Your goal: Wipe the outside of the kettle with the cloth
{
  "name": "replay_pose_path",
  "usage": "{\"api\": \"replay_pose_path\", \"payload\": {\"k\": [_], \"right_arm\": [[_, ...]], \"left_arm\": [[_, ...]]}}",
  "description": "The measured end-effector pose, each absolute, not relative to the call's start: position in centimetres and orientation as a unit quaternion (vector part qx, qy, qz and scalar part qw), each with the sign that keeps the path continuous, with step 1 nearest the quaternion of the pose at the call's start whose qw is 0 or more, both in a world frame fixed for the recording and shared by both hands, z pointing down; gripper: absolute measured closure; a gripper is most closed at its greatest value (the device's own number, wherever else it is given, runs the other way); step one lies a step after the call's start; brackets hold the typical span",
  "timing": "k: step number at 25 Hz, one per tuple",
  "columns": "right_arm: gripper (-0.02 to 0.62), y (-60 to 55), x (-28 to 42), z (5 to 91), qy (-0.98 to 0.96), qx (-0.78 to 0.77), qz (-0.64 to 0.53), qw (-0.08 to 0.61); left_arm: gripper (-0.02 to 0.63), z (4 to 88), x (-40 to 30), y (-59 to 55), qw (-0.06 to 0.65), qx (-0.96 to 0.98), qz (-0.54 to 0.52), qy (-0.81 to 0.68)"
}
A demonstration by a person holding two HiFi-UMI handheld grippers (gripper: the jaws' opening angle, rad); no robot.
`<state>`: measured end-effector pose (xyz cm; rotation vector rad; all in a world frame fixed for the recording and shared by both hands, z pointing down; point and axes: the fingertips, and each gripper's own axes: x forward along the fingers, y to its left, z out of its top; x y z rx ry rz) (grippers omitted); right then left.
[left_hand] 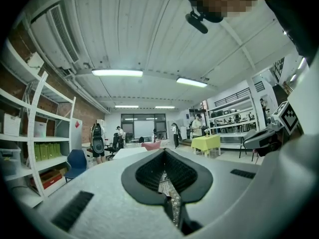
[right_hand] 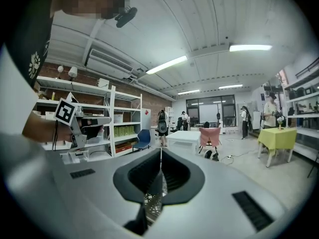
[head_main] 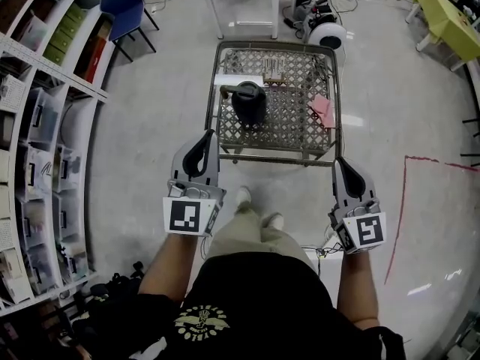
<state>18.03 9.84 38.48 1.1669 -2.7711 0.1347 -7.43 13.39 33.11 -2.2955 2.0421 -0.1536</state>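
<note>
Two grippers sit low in the head view, the left gripper (head_main: 208,135) left of centre and the right gripper (head_main: 340,162) at lower right. Each has its jaws pressed together with nothing between them. Above them, at upper centre, a wire-mesh table (head_main: 294,126) carries the dark kettle (head_main: 249,102) upright near its left side. The pink cloth (head_main: 324,111) lies by its right edge, well apart from both grippers.

Black kettle (head_main: 248,102) upright; pink cloth (head_main: 324,111) well apart
</note>
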Motion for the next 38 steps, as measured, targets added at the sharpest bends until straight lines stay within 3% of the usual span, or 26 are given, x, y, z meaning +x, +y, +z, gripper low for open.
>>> {"api": "replay_pose_path", "payload": {"k": [38], "right_arm": [[0.583,0.2,7.5,37.7,-0.894,0.435,0.031,0.1]], "left_arm": [[0.611,36.2,-16.7,0.8,-0.017,-0.799,-0.033,0.601]]}}
